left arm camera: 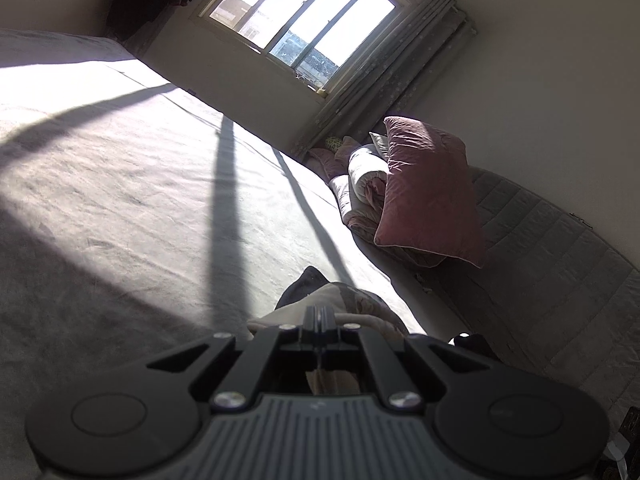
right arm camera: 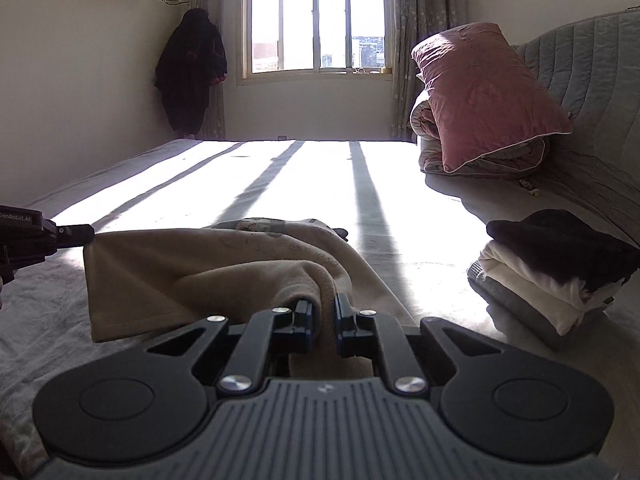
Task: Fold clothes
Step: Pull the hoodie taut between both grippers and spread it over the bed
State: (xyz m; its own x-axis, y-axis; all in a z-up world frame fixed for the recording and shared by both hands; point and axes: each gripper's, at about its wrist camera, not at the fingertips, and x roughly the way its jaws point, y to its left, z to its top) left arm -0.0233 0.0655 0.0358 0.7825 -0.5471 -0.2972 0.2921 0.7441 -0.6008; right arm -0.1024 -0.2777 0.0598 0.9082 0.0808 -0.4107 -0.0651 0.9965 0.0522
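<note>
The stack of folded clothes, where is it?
Right wrist view, right side: the stack of folded clothes sits on the bed, below the pink pillow.

left black two-finger gripper point(left arm camera: 320, 314): jaws pinched together, tilted | right black two-finger gripper point(right arm camera: 323, 312): jaws clamped on cloth

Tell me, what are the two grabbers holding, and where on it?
Both hold the beige garment. The left gripper pinches its far left corner; the right gripper clamps a bunched fold at its near edge.

Beige garment point(right arm camera: 208, 264), pink pillow point(right arm camera: 488, 96), blk coat point(right arm camera: 190, 68)
</note>
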